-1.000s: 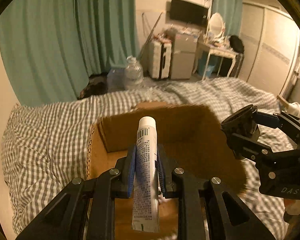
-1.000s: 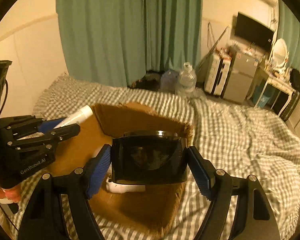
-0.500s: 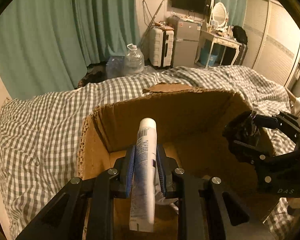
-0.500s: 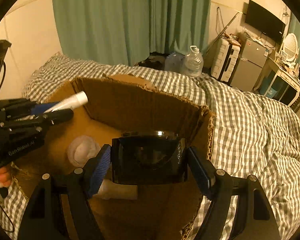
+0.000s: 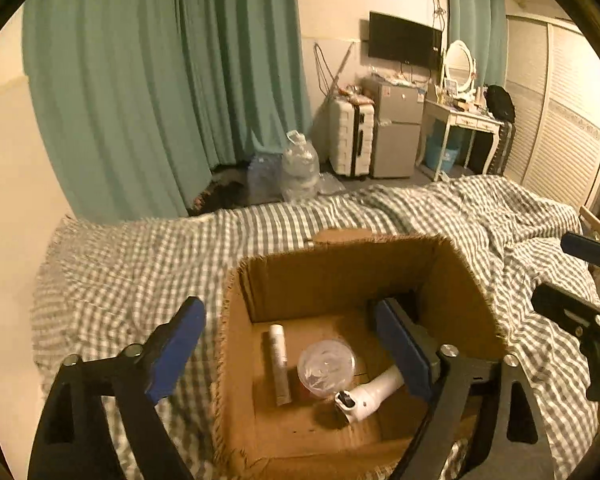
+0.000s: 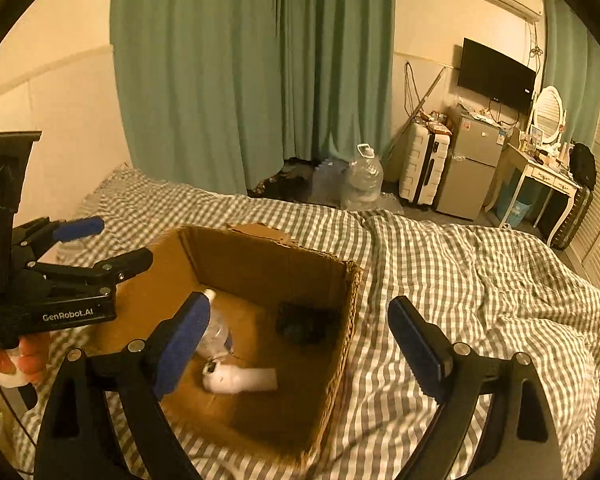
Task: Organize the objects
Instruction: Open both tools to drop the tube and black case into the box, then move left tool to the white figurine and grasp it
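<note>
An open cardboard box point(image 5: 340, 264) point(image 6: 352, 292) sits on a checked bed. In the left wrist view it holds a white tube point(image 5: 280, 364), a clear round plastic container point(image 5: 326, 368) and a white handheld device point(image 5: 370, 394). In the right wrist view a black object point(image 6: 306, 322) lies in the box's far corner, beside the white device point(image 6: 240, 380). My left gripper point(image 5: 296, 348) is open and empty above the box. My right gripper point(image 6: 300, 344) is open and empty above the box's right wall.
The checked bedspread point(image 6: 460, 260) spreads around the box. Beyond the bed stand green curtains point(image 5: 160, 80), water jugs point(image 5: 298, 168), a white suitcase point(image 5: 350, 140), a small fridge point(image 5: 396, 136) and a dressing table point(image 5: 460, 128).
My left gripper opened and let go of the white tube, which now lies in the box. My right gripper opened and released the black object into the box. Both grippers rose.
</note>
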Action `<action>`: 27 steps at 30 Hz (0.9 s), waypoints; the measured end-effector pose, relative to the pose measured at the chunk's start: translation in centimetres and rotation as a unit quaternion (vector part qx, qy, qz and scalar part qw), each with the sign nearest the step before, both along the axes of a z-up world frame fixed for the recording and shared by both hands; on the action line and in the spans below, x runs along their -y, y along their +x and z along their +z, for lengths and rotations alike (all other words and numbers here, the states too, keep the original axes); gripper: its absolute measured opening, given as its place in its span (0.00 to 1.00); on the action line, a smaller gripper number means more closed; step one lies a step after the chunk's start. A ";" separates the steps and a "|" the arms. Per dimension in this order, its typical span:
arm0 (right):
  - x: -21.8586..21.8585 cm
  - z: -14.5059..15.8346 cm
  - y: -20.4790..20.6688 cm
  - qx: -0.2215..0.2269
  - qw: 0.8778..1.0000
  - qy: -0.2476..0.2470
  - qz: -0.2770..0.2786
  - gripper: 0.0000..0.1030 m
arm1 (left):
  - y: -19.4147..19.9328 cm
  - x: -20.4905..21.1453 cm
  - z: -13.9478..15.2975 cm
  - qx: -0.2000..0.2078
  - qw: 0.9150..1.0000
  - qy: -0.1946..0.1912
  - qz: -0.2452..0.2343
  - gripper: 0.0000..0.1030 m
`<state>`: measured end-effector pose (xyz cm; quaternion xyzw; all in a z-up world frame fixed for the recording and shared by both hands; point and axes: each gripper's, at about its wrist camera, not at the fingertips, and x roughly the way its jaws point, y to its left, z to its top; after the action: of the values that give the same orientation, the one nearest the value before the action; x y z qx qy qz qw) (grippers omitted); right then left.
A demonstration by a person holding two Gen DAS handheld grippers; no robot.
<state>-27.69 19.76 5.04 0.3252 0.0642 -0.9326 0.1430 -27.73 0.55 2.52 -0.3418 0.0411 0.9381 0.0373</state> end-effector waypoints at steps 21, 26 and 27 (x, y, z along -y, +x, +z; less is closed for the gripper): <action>0.5 8.2 14.1 -0.070 0.997 -0.007 0.015 0.95 | 14.3 1.1 9.0 -0.072 0.995 -0.026 0.068 0.97; 1.2 8.0 16.0 -0.076 0.997 0.001 0.019 0.98 | 16.7 2.1 9.2 -0.082 0.993 -0.009 0.084 0.98; 1.4 7.8 16.2 -0.074 0.997 0.003 0.021 0.98 | 17.1 2.2 9.2 -0.083 0.993 -0.008 0.087 0.99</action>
<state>-11.50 18.39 12.87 0.2539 0.0839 -0.9509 0.1561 -10.63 -1.65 11.75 -0.2657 0.0213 0.9625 -0.0507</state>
